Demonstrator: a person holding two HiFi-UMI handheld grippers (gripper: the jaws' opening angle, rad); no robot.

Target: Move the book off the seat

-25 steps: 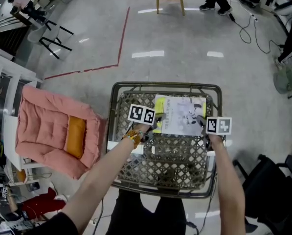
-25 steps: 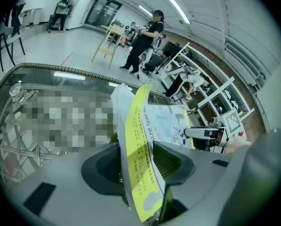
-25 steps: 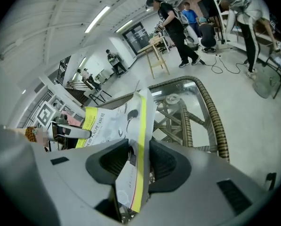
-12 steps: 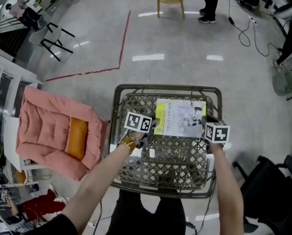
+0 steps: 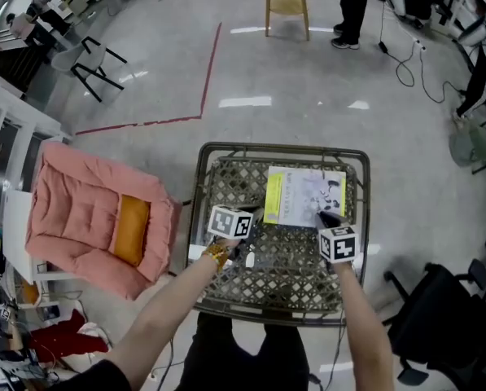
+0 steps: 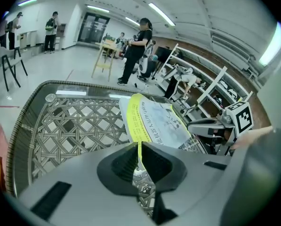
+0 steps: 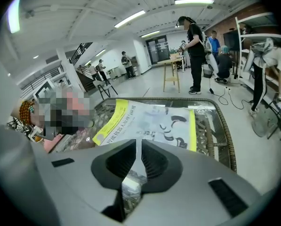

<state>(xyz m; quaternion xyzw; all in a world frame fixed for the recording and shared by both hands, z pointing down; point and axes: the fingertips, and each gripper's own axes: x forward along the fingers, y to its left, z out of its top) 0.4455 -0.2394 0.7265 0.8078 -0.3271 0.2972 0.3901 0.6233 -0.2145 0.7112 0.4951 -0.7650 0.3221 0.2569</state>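
I have both tongs on the book [image 5: 306,195], which sits over the upper right part of the woven bench [image 5: 218,177], in the middle of the head view. The left tongs [image 6: 136,157] are pressed together on the book's yellow strip at its near left corner. In the left gripper view that thin yellow edge runs straight down between the two ribbed pads. The right tongs [image 7: 138,159] are likewise clamped on the book, pinching its pale near edge towards the right side of the cover.

From the left gripper view the book looks tilted, with its near edge raised off the weave. I cannot say for sure whether its far edge touches the bench.

My two forearms reach up from the bottom of the head view, one to each side of the book. A pink cushion [image 5: 80,218] with an orange pad [image 5: 130,229] lies on the floor at the left of that frame, well apart from the bench. A wooden stool [image 5: 286,3] and a standing person [image 5: 355,6] are at the top edge.
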